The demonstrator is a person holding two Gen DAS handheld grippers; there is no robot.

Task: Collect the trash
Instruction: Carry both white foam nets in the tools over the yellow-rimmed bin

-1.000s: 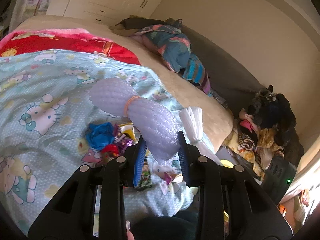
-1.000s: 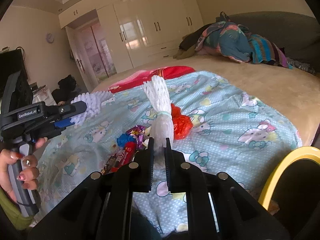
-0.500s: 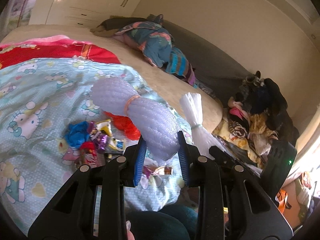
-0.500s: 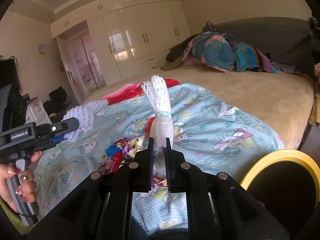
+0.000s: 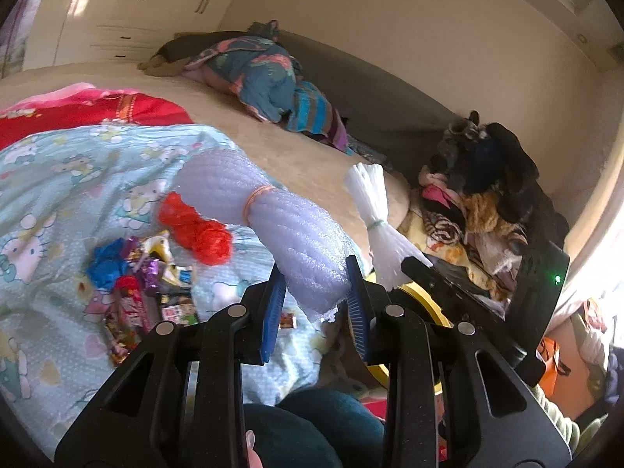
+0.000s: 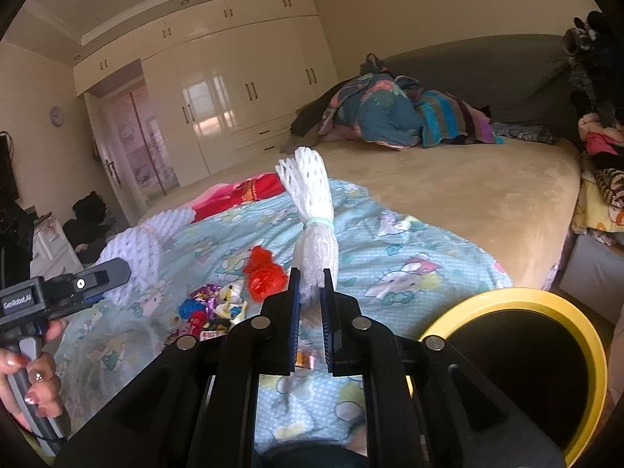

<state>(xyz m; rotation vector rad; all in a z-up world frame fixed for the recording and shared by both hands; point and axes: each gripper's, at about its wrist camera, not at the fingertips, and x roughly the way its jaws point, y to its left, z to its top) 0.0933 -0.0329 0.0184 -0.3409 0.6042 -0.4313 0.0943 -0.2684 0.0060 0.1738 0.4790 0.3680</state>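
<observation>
Both grippers are loaded. Our left gripper (image 5: 316, 292) is closed part-way on the thick end of a lilac foam-net bundle (image 5: 273, 218) cinched by an orange rubber band; the bundle's long axis runs up and away to the left from the jaws, over the Hello Kitty blanket (image 5: 58, 202). Our right gripper (image 6: 311, 304) is pinched nearly closed on the lower end of a white foam-net bundle (image 6: 314, 210) tied with a pale green band, which stands almost upright out of the jaws.

What the coming move turns on, as we judge it, is the yellow-rimmed bin (image 6: 518, 343). It sits off the blanket's edge, low and to the right of our right gripper and close beside it, mouth turned toward us. From the left wrist view only a sliver of its yellow rim (image 5: 425, 304) shows, behind the right jaw and past the other tool. So the right hand is the nearer one and would likely drop first, swinging right and down so the upright bundle tips into the opening; the left would have to cross further.

Still lying on the blanket are a red mesh net (image 6: 265, 273) and a heap of shiny candy wrappers (image 6: 212, 310), ahead and to the left of both grippers, touched by neither.
</observation>
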